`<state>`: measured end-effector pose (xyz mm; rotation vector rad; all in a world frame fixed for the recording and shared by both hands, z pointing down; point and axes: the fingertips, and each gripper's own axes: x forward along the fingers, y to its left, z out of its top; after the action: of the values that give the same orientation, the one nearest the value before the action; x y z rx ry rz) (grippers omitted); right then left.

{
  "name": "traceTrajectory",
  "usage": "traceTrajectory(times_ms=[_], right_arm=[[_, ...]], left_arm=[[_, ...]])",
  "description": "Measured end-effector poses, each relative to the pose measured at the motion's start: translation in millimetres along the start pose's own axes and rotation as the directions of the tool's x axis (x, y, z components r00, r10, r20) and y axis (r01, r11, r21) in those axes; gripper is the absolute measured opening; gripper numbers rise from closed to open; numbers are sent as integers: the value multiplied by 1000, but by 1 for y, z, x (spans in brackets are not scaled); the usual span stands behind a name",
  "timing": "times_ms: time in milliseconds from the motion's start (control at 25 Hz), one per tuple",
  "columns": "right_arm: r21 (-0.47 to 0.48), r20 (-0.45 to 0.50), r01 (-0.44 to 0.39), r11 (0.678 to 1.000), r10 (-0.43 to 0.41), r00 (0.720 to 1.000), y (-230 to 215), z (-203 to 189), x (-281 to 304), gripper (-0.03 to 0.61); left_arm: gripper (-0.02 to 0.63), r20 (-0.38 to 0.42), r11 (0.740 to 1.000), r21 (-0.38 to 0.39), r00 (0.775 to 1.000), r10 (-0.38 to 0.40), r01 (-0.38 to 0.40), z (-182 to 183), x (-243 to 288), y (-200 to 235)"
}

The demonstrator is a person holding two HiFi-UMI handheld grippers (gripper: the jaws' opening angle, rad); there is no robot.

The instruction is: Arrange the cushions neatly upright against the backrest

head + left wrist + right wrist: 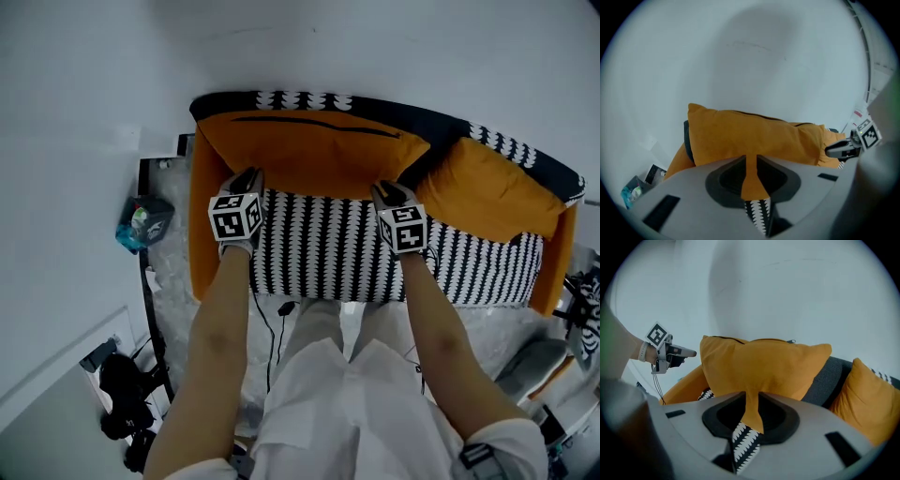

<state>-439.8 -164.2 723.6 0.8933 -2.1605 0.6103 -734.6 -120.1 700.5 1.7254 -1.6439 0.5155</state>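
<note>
A large orange cushion (309, 155) (750, 136) (759, 366) stands upright against the dark backrest (422, 117) of a sofa with a black-and-white patterned seat (328, 248). My left gripper (250, 178) (751, 161) is at the cushion's lower left corner and my right gripper (386, 192) (752, 399) at its lower right corner. Each has a fold of the orange fabric between slightly parted jaws, and neither looks pressed on it. A second orange cushion (497, 192) (869, 399) leans against the backrest further right.
The sofa stands against a white wall (281, 47) and has orange arm sides (199, 244). A blue-green bag (145, 225) lies on a dark stand left of the sofa. Black gear (122, 394) sits on the floor at lower left, and more clutter (581, 323) at right.
</note>
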Motion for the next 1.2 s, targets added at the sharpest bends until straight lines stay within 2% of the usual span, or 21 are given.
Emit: traceTrajectory(times_ms=[280,560,920,1080,1200], right_arm=[[11,74,-27,1000,26,997,8,13,-45,92],[81,143,13,997,-25,989,-25,3,-107,95],[207,185,125,970,-164,969,-123,-38,-203,100],[238,180,172,956,-217,959,-185,-65,-245,106],[257,165,213,943,-260,951,-237,-89,-278,117]], left_arm=[[80,100,996,8,991,-92,92,28,-36,-59],[74,153,969,58,957,-248,242,45,-52,-166],[75,113,903,164,902,-417,397,56,-40,-326],[78,74,881,196,890,-450,430,55,-19,-397],[104,35,870,222,888,-458,440,53,-3,-443]])
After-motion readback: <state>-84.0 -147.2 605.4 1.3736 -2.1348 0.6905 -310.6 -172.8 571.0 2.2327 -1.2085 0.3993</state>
